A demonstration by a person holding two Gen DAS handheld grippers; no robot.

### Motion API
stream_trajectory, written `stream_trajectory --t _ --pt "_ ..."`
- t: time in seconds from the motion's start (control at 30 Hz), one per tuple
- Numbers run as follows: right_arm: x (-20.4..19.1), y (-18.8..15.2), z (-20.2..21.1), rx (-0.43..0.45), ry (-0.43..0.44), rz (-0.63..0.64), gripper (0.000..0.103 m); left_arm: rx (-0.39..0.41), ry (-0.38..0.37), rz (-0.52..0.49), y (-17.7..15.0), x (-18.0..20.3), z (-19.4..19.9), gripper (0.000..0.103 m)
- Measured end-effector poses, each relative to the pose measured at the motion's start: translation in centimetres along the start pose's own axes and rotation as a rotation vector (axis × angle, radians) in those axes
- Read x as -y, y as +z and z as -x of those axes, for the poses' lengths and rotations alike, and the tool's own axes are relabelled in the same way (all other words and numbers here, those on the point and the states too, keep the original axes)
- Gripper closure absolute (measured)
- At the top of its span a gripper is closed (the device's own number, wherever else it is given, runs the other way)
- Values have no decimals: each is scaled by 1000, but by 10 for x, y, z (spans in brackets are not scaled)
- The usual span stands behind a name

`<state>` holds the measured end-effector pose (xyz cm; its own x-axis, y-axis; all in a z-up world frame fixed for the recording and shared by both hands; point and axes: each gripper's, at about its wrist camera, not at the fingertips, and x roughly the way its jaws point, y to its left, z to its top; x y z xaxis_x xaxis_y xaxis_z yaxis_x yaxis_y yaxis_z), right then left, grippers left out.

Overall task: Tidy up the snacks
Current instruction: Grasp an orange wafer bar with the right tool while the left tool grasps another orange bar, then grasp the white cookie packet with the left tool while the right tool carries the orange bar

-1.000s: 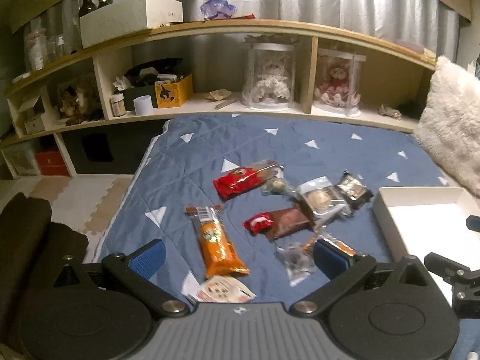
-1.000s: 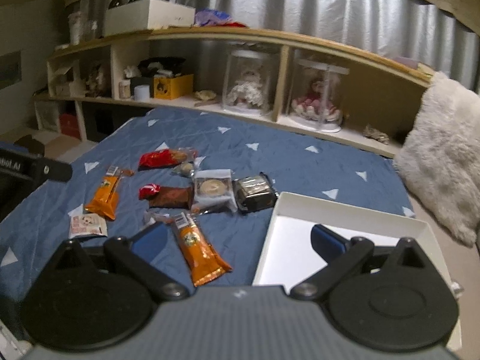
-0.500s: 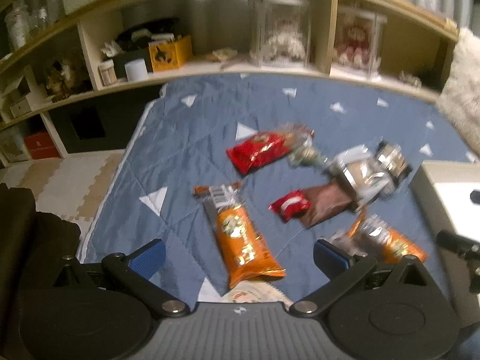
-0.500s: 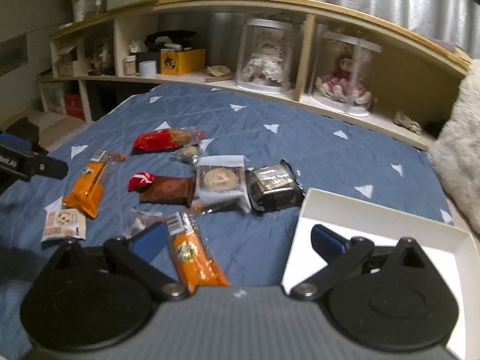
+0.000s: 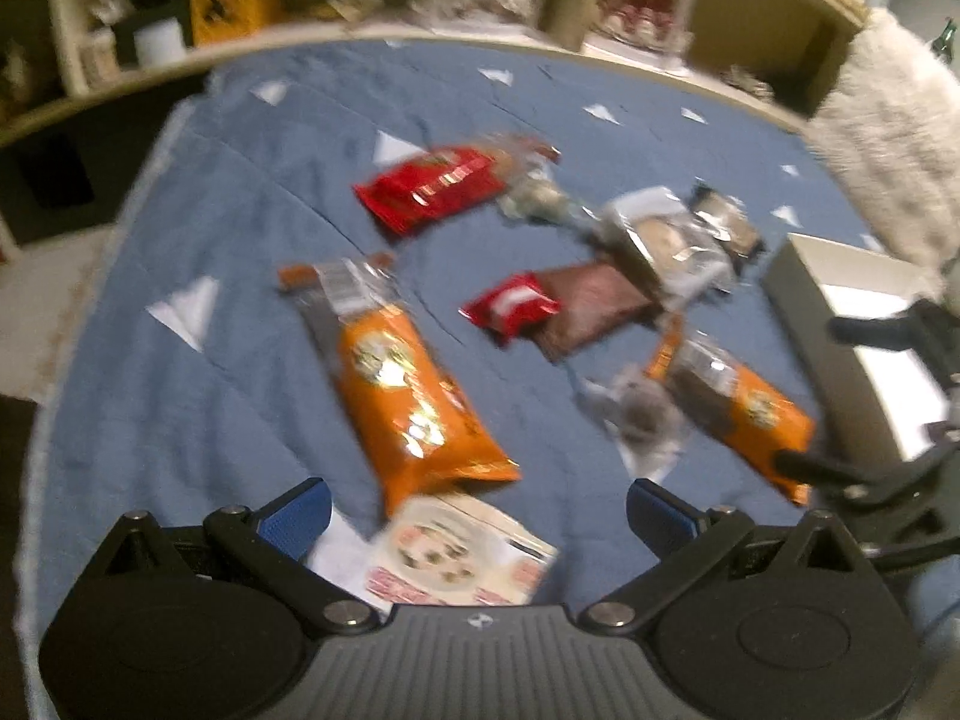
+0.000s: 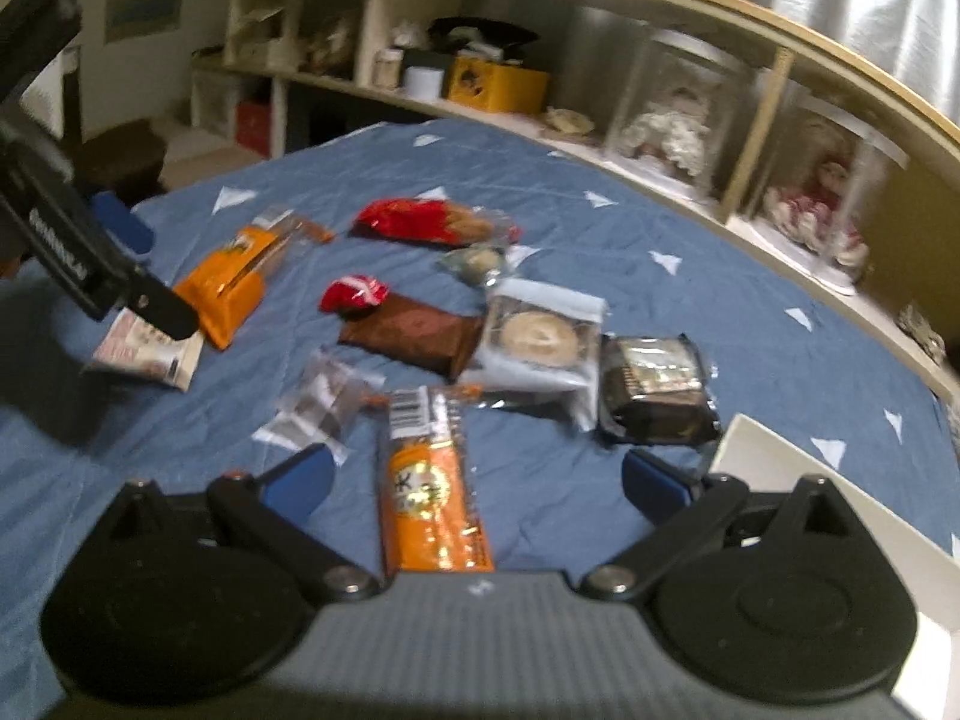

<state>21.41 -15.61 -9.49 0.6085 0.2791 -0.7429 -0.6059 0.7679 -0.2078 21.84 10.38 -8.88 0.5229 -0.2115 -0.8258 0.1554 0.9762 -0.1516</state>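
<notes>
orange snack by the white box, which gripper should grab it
Right gripper: open, with that orange snack lying between its fingers and the white box beside it. Left gripper sits over a different packet.

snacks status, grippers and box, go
Both hand-held grippers open, left, right. Snacks loose on blanket; orange pack between right fingers. White box unobstructed.

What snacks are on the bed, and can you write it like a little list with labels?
surface: blue quilt with white triangles
orange packs: two, one between the right gripper fingers, one ahead of the left gripper
red pack: far side
brown bar: red end, middle
round cookie: clear wrapper
dark pack: beside the white box
white box: no snacks visible inside
grippers: both open, holding nothing
</notes>
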Motion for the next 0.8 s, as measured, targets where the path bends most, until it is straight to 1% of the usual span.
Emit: stream_trajectory --t 0.07,0.13,0.2,0.23,0.3,0.37,0.43,0.57,0.73,0.8 --pt "-1 0 -5 -43 17 5 1 -19 -7 0 -2 -1 -4 0" --pt "-2 -1 -10 -75 33 0 6 -37 0 -9 -3 -1 -8 0" --pt "-3 -3 -11 -91 50 10 24 -62 -18 -5 -5 -3 -11 0" --pt "-4 -4 -13 -110 58 13 29 -78 -46 -1 -6 -5 -12 0" --pt "-6 -5 -17 -154 64 16 48 -112 -96 -1 -8 -3 -12 0" --pt "-8 -8 -19 -187 77 14 57 -140 -111 -25 -11 2 -12 0" --pt "-11 -10 -16 -192 67 7 61 -164 -121 -51 -14 8 -12 0" --pt "-10 -11 -7 -216 97 -61 62 -201 -146 -73 -18 16 -12 0" --pt "-12 -12 5 -251 121 -140 62 -189 -156 -67 -18 21 -7 2" --pt "-12 -14 12 -267 149 -198 62 -179 -144 -47 -16 20 -7 5"
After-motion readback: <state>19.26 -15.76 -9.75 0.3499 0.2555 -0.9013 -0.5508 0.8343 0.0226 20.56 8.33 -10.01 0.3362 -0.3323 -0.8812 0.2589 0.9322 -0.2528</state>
